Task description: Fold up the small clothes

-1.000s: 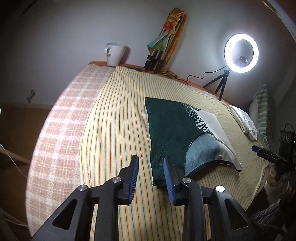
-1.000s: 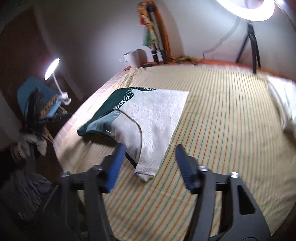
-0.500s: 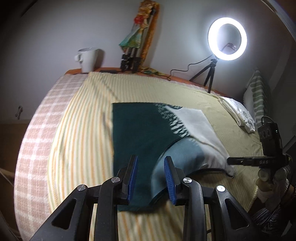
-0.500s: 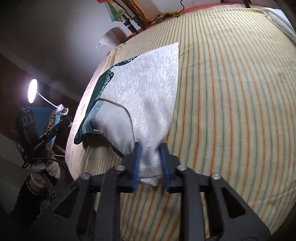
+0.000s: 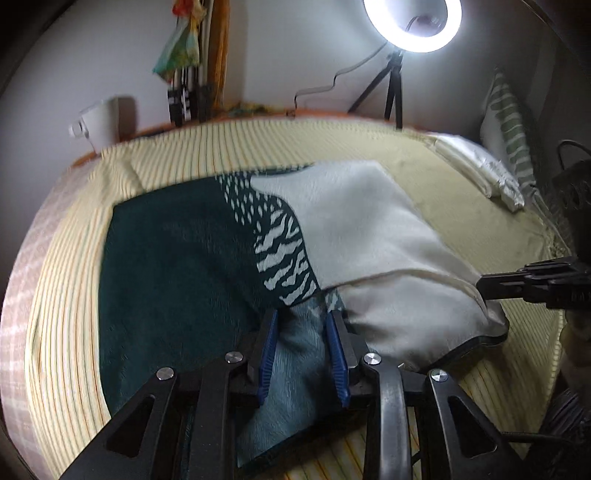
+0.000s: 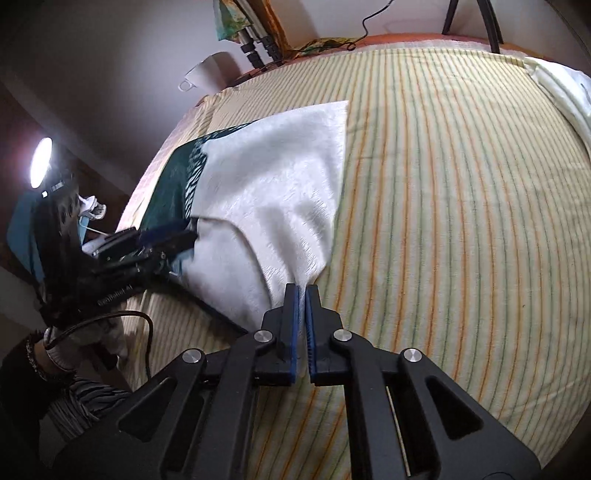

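A small dark green and white garment [image 5: 221,258] with a zebra-like band lies flat on the striped yellow cloth [image 5: 66,302]. My left gripper [image 5: 301,317] is open, its blue fingers straddling the garment's near green edge. My right gripper [image 6: 302,290] is shut on the garment's near white corner [image 6: 288,206]. The left gripper also shows in the right wrist view [image 6: 177,236], and the right gripper's finger shows in the left wrist view [image 5: 524,284].
A white mug [image 5: 98,122], a ring light on a tripod [image 5: 413,18] and leaning sticks [image 5: 188,74] stand at the table's far edge. Folded white cloth [image 5: 480,166] lies at the far right. A small lamp [image 6: 40,166] glows off the left.
My left gripper has moved forward onto the garment's green edge, still open. My right gripper has closed fully on the white corner.
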